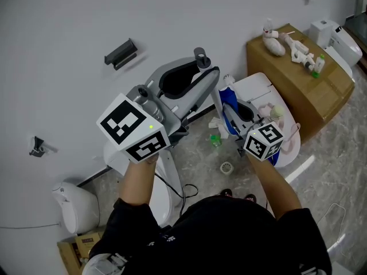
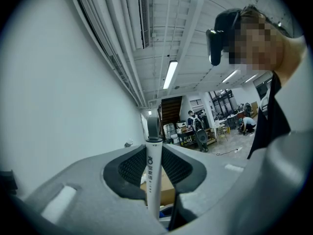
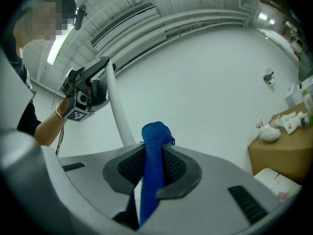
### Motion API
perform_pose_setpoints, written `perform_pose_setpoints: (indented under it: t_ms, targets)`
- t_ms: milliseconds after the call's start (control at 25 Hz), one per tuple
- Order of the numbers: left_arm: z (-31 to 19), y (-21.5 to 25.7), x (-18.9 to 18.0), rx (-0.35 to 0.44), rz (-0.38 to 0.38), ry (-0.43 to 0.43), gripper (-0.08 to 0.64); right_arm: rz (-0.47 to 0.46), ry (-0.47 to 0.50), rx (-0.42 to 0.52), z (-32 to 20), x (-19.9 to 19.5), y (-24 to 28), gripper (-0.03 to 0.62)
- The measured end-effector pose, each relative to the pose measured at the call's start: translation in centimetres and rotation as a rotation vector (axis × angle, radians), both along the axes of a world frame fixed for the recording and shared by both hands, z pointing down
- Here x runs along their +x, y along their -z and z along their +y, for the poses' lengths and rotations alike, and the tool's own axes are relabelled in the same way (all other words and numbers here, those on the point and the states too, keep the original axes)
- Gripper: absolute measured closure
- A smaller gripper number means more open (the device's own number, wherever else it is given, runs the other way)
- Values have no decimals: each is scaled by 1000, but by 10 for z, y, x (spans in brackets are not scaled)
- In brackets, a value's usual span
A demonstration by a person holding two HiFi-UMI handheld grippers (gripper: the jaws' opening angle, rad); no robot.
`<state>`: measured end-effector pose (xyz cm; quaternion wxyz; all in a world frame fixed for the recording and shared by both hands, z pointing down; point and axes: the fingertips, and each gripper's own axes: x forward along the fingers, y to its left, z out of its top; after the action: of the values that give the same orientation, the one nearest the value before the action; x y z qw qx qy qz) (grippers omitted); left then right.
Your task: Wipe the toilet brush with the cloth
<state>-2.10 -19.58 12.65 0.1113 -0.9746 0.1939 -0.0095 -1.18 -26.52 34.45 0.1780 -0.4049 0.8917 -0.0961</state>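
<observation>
Left tool (image 2: 153,156) is up in front of me, its jaws clamped on the white handle of the toilet brush (image 2: 153,180). The handle stands upright between the pads with its grey cap poking out above them. Right tool (image 3: 154,155) is pinched down on the blue cloth (image 3: 155,136), a bunched fold sticking up past the jaw tips and the rest hanging below. From the right side I see the brush shaft running down from the left tool and passing just beside the cloth; whether they touch, I can't tell. From my head view, both tools hang over the floor by the white wall, with the toilet (image 1: 261,86) under the right one and a cardboard box (image 1: 301,82) beyond.
</observation>
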Motion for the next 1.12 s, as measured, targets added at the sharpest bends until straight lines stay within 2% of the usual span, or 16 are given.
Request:
perform_pose_setpoints:
  t_ms: [1120]
  targets:
    - [8,14,3,10,12,-11,459,20,-4,-98,-15,0,-47,528]
